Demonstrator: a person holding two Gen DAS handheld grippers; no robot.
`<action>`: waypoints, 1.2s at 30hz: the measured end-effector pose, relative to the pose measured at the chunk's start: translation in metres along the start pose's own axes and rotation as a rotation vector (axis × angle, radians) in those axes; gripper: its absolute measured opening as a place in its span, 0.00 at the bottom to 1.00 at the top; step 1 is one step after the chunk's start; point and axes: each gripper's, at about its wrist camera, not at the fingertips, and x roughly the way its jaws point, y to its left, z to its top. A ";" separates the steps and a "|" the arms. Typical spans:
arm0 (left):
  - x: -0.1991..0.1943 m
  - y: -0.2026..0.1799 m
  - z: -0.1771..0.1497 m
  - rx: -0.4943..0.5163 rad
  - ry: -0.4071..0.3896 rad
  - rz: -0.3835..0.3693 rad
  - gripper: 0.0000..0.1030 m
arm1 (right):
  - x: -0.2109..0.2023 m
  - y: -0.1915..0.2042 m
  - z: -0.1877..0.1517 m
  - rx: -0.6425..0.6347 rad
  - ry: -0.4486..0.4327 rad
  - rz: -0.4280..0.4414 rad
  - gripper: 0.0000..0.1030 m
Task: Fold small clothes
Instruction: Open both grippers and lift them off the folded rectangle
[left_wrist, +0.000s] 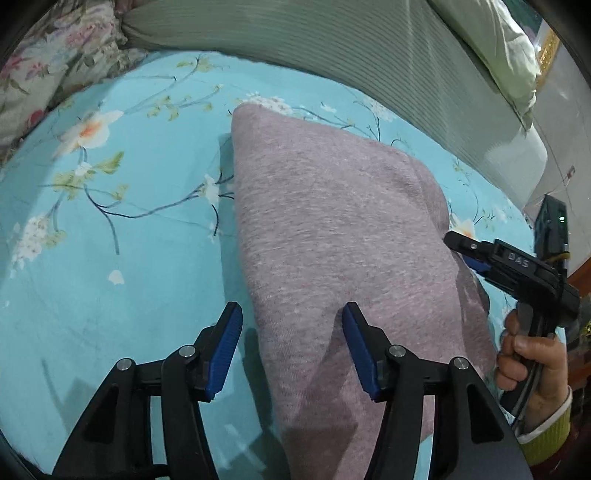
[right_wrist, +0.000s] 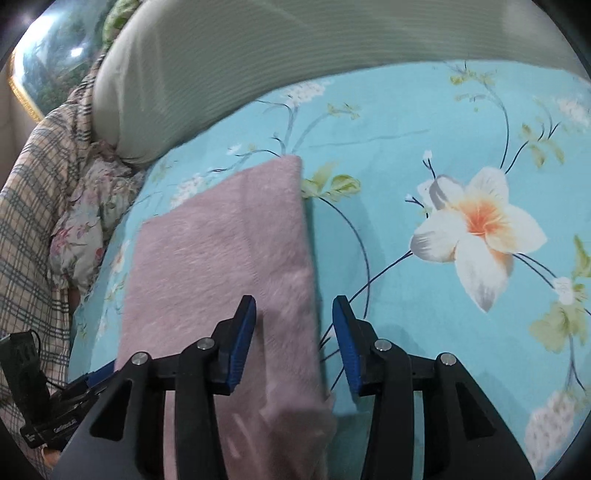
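A folded mauve knit garment (left_wrist: 332, 229) lies on a turquoise floral bedsheet (left_wrist: 147, 221).

A ribbed grey-green bolster (left_wrist: 332, 44) borders the far edge, with a flowered quilt (left_wrist: 48, 74) and plaid blanket (right_wrist: 33, 206) bunched at one end. The garment is soft, fuzzy and roughly rectangular. The left gripper (left_wrist: 291, 314) and right gripper (right_wrist: 293, 308) each straddle an opposite edge, blue-padded jaws spread, pinching nothing.

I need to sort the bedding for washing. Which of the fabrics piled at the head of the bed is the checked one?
The plaid blanket at the far left of the right wrist view: beige with grey-blue checks. Beside it, the small cushion is floral and the long pillow is plain ribbed green.
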 end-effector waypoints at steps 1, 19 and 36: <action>-0.005 -0.002 -0.002 0.008 -0.007 0.011 0.55 | -0.007 0.001 -0.003 -0.009 -0.006 0.006 0.43; -0.061 -0.009 -0.089 0.067 -0.013 0.123 0.79 | -0.098 0.021 -0.119 -0.097 0.011 0.017 0.57; -0.080 -0.013 -0.135 0.110 0.010 0.145 0.79 | -0.110 0.031 -0.145 -0.154 -0.011 0.013 0.62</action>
